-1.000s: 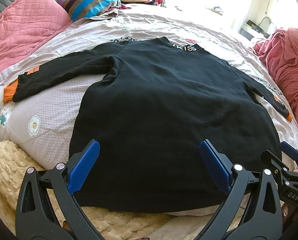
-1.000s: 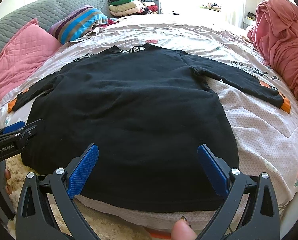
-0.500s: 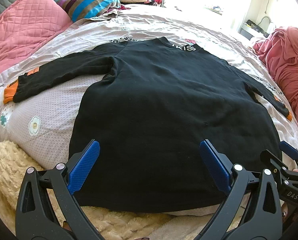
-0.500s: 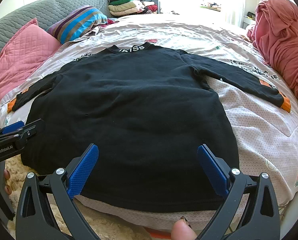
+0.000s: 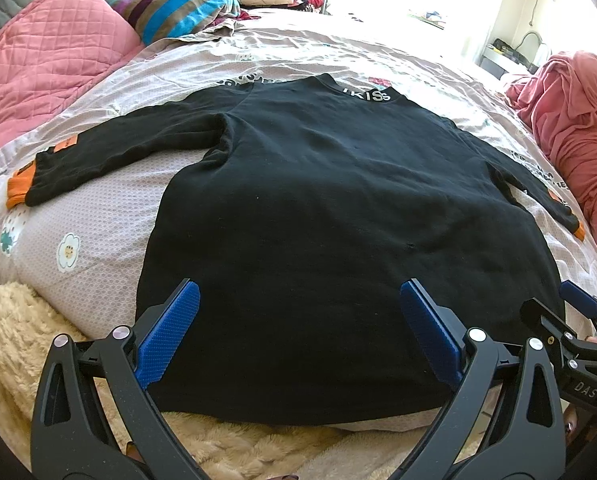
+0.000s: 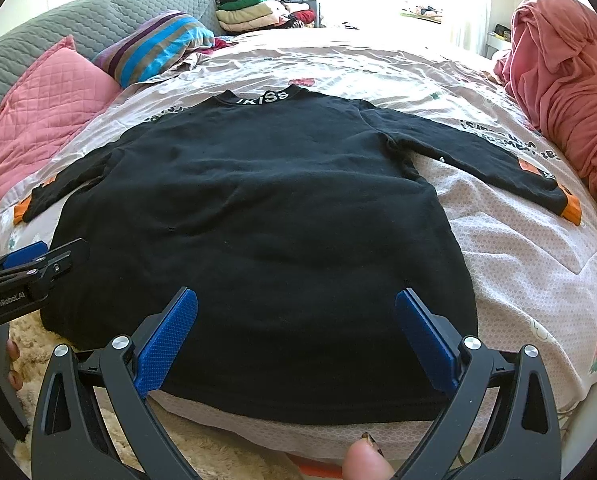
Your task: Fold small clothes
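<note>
A black long-sleeved sweater (image 5: 318, 208) with orange cuffs lies flat and spread out on the bed, collar far, hem near; it also shows in the right wrist view (image 6: 266, 220). My left gripper (image 5: 298, 320) is open and empty, hovering over the hem's left part. My right gripper (image 6: 296, 328) is open and empty over the hem's right part. Each gripper shows in the other's view: the right one at the left view's lower right (image 5: 578, 328), the left one at the right view's left edge (image 6: 30, 268).
Pink quilted pillow (image 5: 46, 68) and striped pillow (image 5: 178, 12) lie far left. A stack of folded clothes (image 6: 258, 10) sits at the back. A pink blanket heap (image 6: 566, 72) lies on the right. A cream fluffy rug (image 5: 26, 336) lies below the bed's near edge.
Both views have shifted very slightly; the sweater lies as before and both grippers stay open.
</note>
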Motion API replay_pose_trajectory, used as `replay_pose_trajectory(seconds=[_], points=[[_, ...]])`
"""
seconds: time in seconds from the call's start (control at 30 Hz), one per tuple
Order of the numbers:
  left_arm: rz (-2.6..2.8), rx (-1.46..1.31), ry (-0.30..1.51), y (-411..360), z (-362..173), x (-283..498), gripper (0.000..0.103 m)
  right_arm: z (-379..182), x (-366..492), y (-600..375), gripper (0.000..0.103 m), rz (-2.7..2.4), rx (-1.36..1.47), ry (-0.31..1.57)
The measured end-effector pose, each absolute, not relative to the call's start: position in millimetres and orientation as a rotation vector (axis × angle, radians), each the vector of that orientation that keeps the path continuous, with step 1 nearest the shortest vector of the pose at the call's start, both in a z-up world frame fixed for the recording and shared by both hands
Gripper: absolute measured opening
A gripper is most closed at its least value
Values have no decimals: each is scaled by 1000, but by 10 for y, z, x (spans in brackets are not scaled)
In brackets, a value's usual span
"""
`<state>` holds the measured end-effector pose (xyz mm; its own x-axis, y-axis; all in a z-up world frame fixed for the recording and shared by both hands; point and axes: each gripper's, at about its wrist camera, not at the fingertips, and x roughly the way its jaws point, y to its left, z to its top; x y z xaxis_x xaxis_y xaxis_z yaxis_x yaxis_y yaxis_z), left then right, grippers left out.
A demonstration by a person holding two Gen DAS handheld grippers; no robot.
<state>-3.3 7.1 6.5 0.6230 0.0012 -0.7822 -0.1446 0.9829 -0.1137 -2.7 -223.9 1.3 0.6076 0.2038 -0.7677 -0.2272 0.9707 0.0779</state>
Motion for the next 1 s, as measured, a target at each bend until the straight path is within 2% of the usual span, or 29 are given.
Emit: replay_pose_trajectory(seconds=[0.43, 1.0], points=[[78, -191, 897, 37, 104, 55, 94, 104, 72, -2190, 99, 259, -32, 867], [94, -206, 889, 153, 358, 583, 94, 225, 602, -2068, 99, 277, -24, 841]])
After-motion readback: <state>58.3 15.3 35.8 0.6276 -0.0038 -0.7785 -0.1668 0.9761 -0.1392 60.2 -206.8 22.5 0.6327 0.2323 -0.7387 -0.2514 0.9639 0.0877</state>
